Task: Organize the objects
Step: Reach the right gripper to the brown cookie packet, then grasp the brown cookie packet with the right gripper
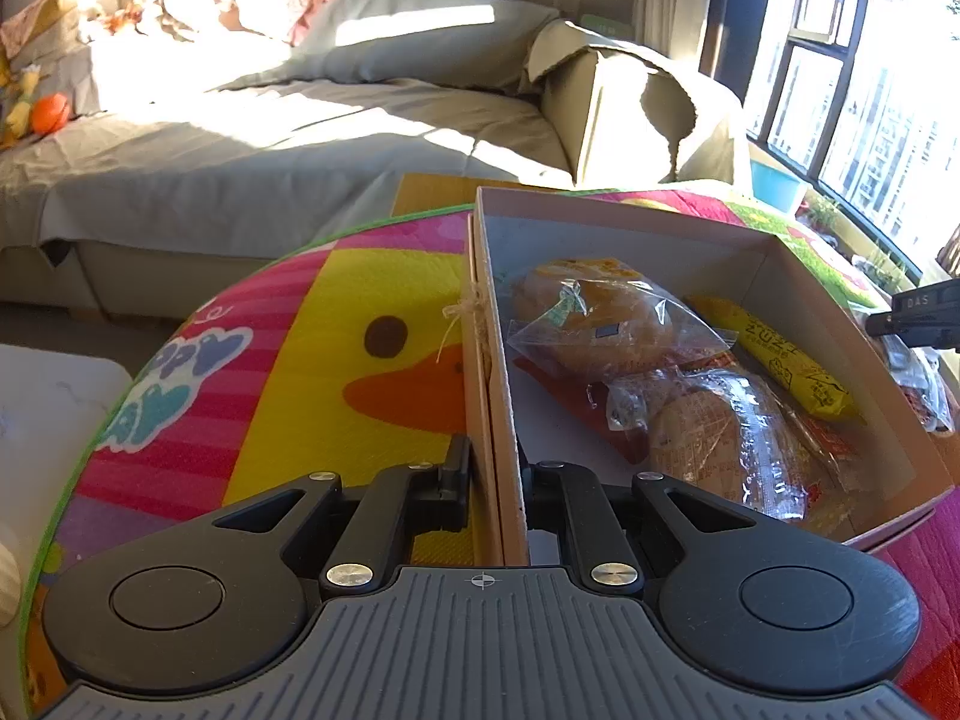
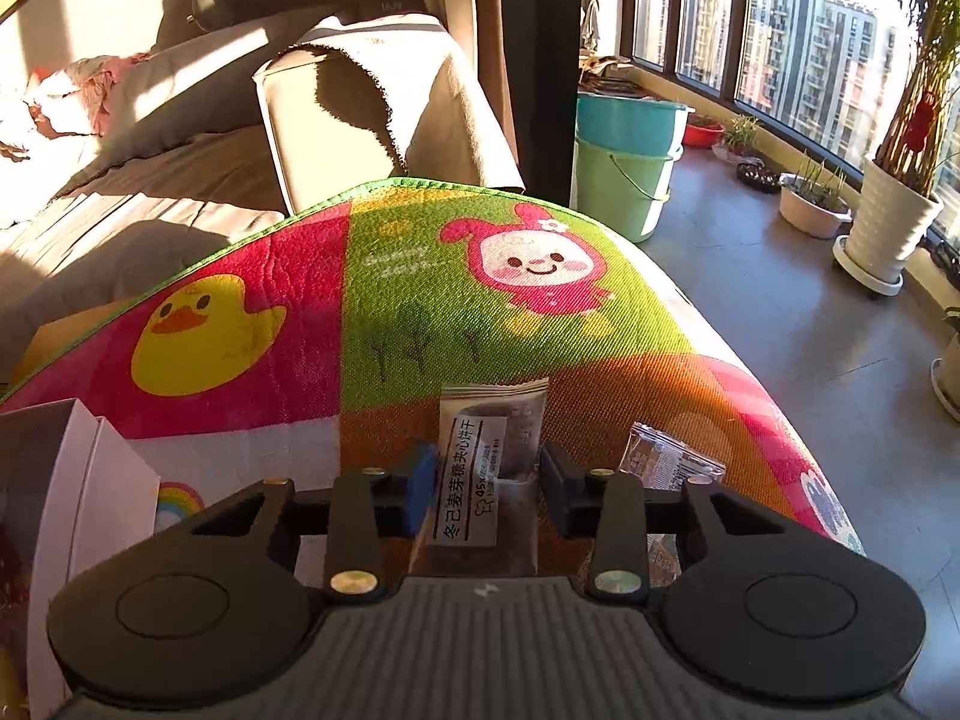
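From the left wrist camera, the left gripper (image 1: pixel 495 480) is clamped on the near left wall of an open cardboard box (image 1: pixel 630 228), one finger outside the wall and one inside. The box sits on a bright children's mat (image 1: pixel 312 312) printed with a yellow duck, toward the mat's right side. Inside the box lie wrapped snacks: a round bun in a clear bag (image 1: pixel 594 318) toward the far end, a second wrapped bun (image 1: pixel 720 438) nearer the gripper, and a long yellow packet (image 1: pixel 792 360) along the right wall. The tip of the right gripper (image 1: pixel 918 315) shows at the right edge, just beyond the box's right wall. A grey-covered sofa (image 1: pixel 270 138) stands behind the mat.

From the right wrist camera, the right gripper's fingers are apart, one on each side of a dark snack packet with a white label (image 2: pixel 489 468), not squeezing it. The packet lies on the mat near its right edge. A small clear packet (image 2: pixel 672 462) lies just to the right of it, behind the right finger. The white box corner (image 2: pixel 96 480) shows at the left edge. Beyond the mat's far edge stand green buckets (image 2: pixel 624 168) and potted plants (image 2: pixel 888 228) by a window.
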The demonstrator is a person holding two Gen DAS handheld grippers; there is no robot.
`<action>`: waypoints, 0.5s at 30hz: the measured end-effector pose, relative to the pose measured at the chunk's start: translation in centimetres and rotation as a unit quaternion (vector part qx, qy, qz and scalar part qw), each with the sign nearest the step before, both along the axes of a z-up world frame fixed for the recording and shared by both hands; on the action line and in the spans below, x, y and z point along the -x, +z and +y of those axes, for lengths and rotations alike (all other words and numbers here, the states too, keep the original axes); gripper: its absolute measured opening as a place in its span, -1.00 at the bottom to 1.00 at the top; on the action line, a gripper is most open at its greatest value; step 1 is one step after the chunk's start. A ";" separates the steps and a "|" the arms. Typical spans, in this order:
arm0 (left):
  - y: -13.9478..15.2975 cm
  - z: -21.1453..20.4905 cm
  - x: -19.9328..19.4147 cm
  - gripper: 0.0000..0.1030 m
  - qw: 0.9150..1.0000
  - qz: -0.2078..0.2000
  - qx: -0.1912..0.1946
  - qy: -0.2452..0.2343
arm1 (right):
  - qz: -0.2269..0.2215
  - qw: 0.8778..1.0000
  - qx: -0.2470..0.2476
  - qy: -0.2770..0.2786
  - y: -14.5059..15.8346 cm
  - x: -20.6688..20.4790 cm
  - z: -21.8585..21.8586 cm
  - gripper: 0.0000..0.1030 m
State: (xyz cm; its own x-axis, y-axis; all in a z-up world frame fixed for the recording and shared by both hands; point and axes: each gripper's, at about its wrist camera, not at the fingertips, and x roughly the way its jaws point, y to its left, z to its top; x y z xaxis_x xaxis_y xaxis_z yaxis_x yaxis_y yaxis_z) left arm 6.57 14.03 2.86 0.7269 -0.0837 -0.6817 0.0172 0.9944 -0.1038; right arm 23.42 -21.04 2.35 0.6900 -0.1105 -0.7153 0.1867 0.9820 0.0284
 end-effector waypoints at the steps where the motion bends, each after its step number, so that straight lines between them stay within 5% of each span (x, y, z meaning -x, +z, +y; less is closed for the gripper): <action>1: 0.0 0.0 0.0 -0.75 1.000 0.000 0.001 0.000 | -0.003 1.000 0.000 0.008 0.6 0.6 0.1 -0.54; 3: -0.1 0.0 0.0 -0.75 1.000 -0.001 0.001 -0.001 | -0.016 0.999 -0.002 0.029 2.0 2.1 0.5 -0.79; 10: -0.2 0.0 0.0 -0.75 1.000 0.000 0.002 -0.001 | -0.018 0.993 -0.006 0.117 4.4 7.5 2.3 -0.80; 15: -0.1 -0.1 0.1 -0.75 1.000 0.000 0.002 -0.001 | -0.014 0.995 -0.022 0.091 3.3 6.0 1.4 -0.20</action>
